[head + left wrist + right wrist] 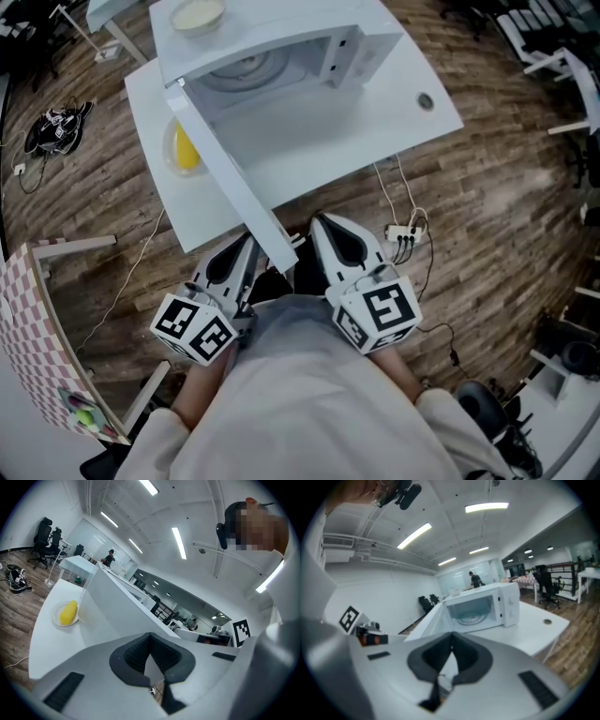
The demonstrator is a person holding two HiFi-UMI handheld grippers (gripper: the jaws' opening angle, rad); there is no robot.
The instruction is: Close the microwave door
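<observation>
The white microwave point(281, 47) stands on a white table point(375, 122), its cavity and turntable showing. Its door point(225, 159) is swung wide open toward me, the free end reaching past the table's near edge. My left gripper point(246, 251) is just left of that door end, shut and empty. My right gripper point(328, 232) is just right of it, also shut and empty. In the left gripper view the gripper point(150, 641) points along the door point(126, 606). In the right gripper view the gripper point(451, 641) faces the open microwave point(483, 606) and its door point(429, 618).
A plate with a yellow corn cob point(185, 148) lies on the table behind the door. A bowl point(197, 14) sits on the microwave. A power strip with cables point(403, 234) lies on the floor at the right, shoes point(56, 122) at the left, a checkered table point(28, 319) lower left.
</observation>
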